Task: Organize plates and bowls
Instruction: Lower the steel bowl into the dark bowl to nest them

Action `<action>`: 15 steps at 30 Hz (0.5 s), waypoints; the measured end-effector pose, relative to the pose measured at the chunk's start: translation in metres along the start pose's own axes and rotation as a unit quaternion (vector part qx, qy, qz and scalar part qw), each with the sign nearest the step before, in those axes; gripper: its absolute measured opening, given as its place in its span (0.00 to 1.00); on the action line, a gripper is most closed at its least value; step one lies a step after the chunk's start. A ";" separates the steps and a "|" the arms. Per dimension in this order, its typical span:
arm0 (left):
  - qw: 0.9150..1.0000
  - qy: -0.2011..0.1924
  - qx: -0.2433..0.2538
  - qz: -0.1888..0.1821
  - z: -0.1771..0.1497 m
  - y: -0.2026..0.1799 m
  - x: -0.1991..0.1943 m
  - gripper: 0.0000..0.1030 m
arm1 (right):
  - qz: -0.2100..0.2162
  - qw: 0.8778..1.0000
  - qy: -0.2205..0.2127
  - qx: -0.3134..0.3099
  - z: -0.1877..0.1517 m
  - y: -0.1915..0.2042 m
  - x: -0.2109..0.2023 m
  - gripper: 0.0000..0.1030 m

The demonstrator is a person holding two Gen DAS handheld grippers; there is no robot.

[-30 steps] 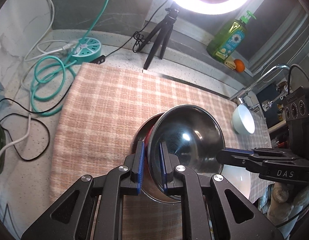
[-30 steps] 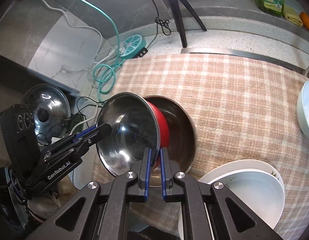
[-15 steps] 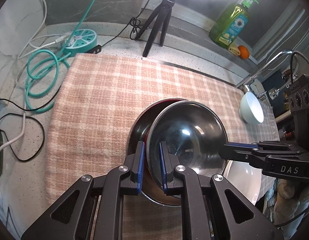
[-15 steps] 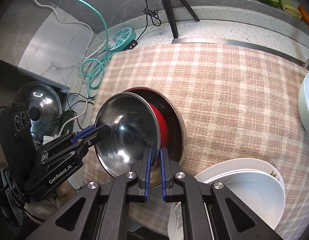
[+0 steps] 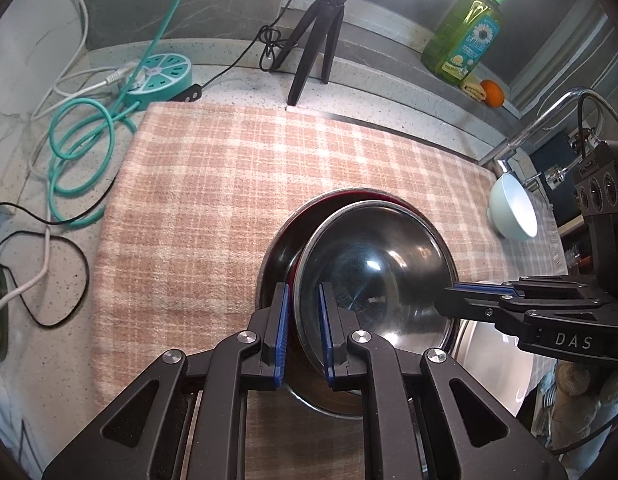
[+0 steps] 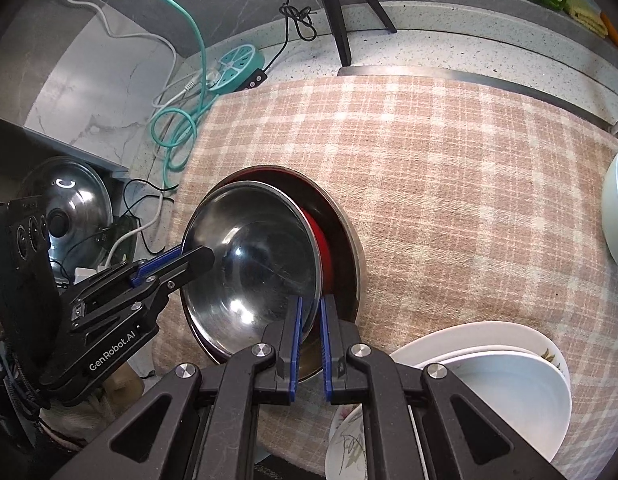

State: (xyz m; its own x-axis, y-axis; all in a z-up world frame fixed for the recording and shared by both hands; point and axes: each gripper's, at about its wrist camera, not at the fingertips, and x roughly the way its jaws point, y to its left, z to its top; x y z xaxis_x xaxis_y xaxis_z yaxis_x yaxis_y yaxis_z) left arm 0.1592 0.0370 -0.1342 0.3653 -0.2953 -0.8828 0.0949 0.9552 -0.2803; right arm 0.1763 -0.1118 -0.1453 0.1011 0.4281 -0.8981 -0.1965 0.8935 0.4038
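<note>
A checked cloth [image 5: 213, 184] covers the counter [image 5: 245, 60], and clutter sits around its edges — a teal power hub [image 5: 161, 78] with its coiled cable [image 5: 77, 148], a black tripod [image 5: 323, 36], a green soap bottle [image 5: 467, 42], an orange [image 5: 492, 93], a pale bowl [image 5: 513, 210] near the tap, and stacked white plates [image 6: 501, 380] just beside the right gripper. The steel bowl [image 5: 373, 268] — shiny, dark inside, tilted — sits partly inside a larger red-walled steel bowl [image 6: 345, 240] lying on the cloth. The left gripper [image 5: 303, 336] has its jaws clamped on the steel bowl's near rim; the right gripper [image 6: 309, 344] pinches the opposite rim, jaws nearly together.
</note>
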 end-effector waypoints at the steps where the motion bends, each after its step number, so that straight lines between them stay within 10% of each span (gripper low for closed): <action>1: 1.000 0.001 0.001 0.001 0.000 0.000 0.001 0.12 | -0.002 1.000 0.000 -0.002 0.000 0.001 0.001 0.08; 15: 1.000 0.006 0.005 0.006 0.001 0.002 0.006 0.12 | -0.009 1.000 0.008 -0.005 0.003 0.000 0.009 0.08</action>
State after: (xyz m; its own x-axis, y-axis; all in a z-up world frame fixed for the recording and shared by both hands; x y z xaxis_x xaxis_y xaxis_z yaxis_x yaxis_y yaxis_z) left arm 0.1622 0.0369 -0.1395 0.3544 -0.2844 -0.8908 0.0991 0.9587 -0.2667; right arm 0.1800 -0.1074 -0.1524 0.0884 0.4091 -0.9082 -0.2053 0.8997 0.3853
